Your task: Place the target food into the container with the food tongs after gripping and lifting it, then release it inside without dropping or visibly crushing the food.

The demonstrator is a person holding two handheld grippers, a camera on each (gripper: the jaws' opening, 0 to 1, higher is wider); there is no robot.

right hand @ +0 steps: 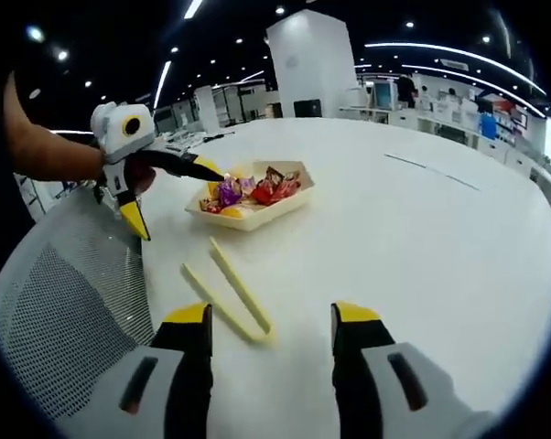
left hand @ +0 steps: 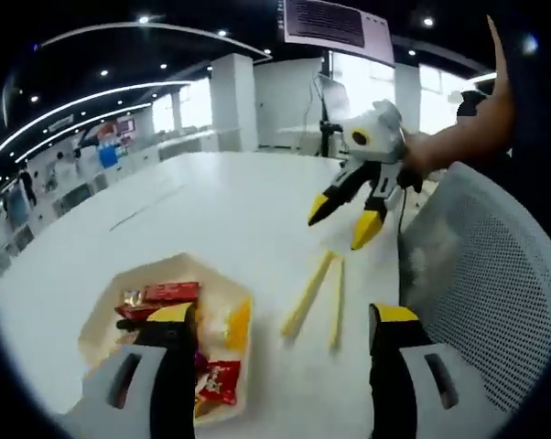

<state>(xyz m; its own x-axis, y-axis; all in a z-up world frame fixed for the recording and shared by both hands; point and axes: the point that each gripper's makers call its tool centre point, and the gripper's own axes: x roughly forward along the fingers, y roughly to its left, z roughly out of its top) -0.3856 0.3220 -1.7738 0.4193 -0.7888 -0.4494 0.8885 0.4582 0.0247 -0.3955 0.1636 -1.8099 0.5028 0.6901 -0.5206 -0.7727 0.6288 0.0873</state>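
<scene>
1. In the left gripper view, the left tool hangs over the white counter with its two yellow-tipped jaws set wide apart and nothing between them.
2. One of its jaws overlaps the near side of the tray, a shallow cream container with angled corners that holds wrapped snacks in red, purple and orange.
3. The yellow food tongs lie flat on the counter just beside the tray, between the left tool's jaws in that view, their two arms splayed slightly.
4. Beyond the tongs, the right tool hovers above the counter, held by a person's hand; its jaws are spread and empty.
5. A white mesh chair back rises close along the counter's edge, right beside the tongs, crowding that side.
6. In the right gripper view, the right tool has its jaws parted and empty, with the joined end of the tongs lying just ahead, between the jaw tips.
7. The tray sits farther along, near the counter's edge by the chair back, with the left tool poised at its rim.
8. Past the tray and tongs the counter runs broad and bare toward its far edge.
</scene>
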